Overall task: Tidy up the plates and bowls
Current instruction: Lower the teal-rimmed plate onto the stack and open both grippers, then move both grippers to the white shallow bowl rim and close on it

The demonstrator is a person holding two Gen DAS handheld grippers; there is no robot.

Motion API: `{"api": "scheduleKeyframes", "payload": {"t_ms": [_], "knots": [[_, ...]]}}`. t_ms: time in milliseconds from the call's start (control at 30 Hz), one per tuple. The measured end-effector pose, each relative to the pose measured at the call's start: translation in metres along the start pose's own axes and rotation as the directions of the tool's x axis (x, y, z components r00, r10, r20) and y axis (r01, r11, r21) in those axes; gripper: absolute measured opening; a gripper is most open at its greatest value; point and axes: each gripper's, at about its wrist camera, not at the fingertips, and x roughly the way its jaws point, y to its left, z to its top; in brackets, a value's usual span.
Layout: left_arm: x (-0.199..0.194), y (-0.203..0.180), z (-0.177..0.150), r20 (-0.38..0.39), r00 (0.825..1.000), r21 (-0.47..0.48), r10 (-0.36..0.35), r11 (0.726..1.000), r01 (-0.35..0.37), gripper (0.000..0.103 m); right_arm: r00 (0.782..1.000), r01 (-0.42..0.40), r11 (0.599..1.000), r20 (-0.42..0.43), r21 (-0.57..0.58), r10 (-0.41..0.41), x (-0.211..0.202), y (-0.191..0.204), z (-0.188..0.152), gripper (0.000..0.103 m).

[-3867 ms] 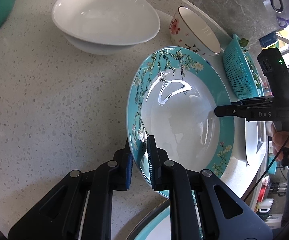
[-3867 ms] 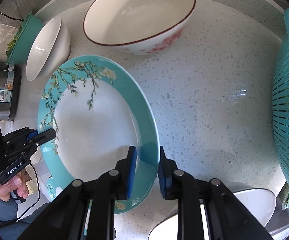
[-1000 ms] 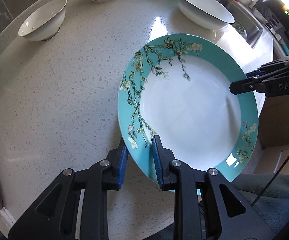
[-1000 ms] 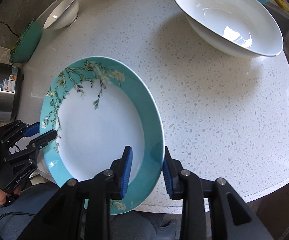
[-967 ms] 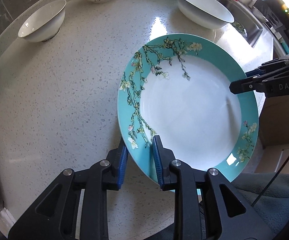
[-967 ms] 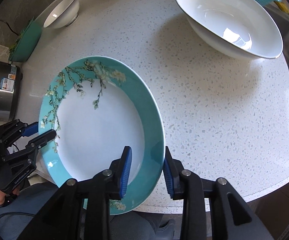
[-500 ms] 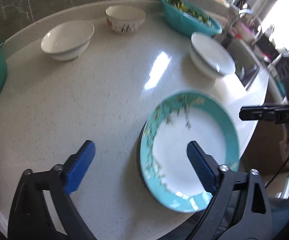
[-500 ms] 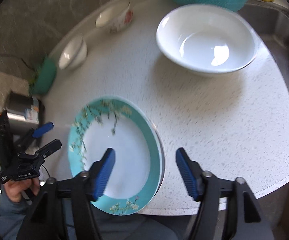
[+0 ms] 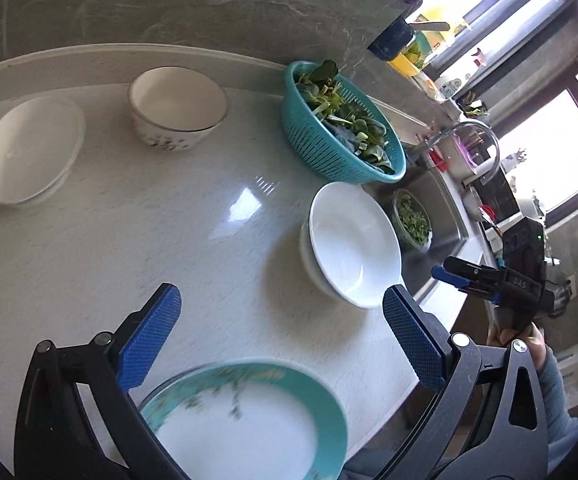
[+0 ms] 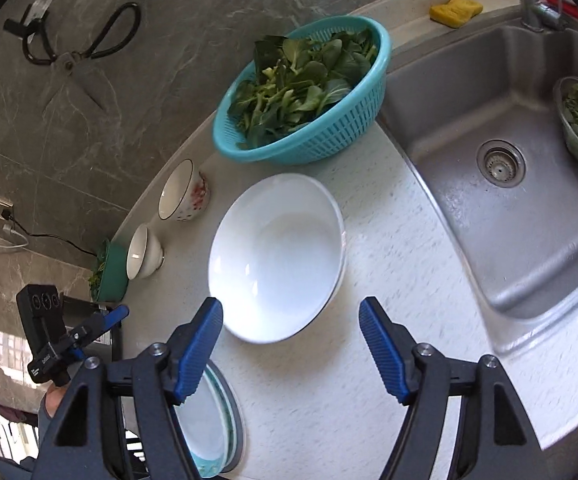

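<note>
Plate (image 9: 249, 420) is lying at the counter's (image 9: 169, 240) near edge, seemingly stacked; both grippers (image 9: 277, 344) (image 10: 291, 348) are gaping empty, jaws just opened. We're squaring up on the white bowl (image 10: 277, 256), approaching its rim level.

1. A pale speckled worktop (image 9: 193, 216) fills the middle of both views.
2. A grey marbled wall (image 10: 137, 92) rises behind it, scissors (image 10: 77, 52) hanging upper left.
3. A steel sink (image 10: 525, 216) sits at right.
4. Bright windows (image 9: 557, 148) glare at the upper right.
</note>
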Motion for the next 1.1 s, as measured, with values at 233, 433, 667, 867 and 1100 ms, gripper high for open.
{"api": "scheduleKeyframes", "payload": {"t_ms": [233, 433, 667, 867, 1100], "knots": [[0.093, -0.043, 0.017, -0.092, 0.985, 0.038, 0.147, 0.989, -0.144, 0.102, 0.99, -0.073, 0.997, -0.12, -0.027, 0.069, 0.024, -0.043, 0.029, 0.074], [0.135, -0.049, 0.02, -0.149, 0.965, 0.04, 0.217, 0.976, -0.213, 0.098, 0.976, -0.12, 0.992, -0.187, -0.032, 0.112, 0.049, -0.052, 0.04, 0.074], [0.162, -0.05, 0.031, -0.19, 0.944, 0.079, 0.27, 0.963, -0.259, 0.074, 0.97, -0.098, 0.995, -0.225, -0.037, 0.087, 0.07, -0.05, 0.043, 0.072], [0.184, -0.051, 0.032, -0.235, 0.934, 0.111, 0.269, 0.962, -0.249, 0.048, 0.966, -0.073, 0.996, -0.251, -0.049, 0.058, 0.08, -0.047, 0.041, 0.067], [0.198, -0.043, 0.028, -0.254, 0.933, 0.091, 0.256, 0.966, -0.241, 0.046, 0.958, -0.044, 0.998, -0.286, -0.043, 0.03, 0.093, -0.049, 0.038, 0.057]]}}
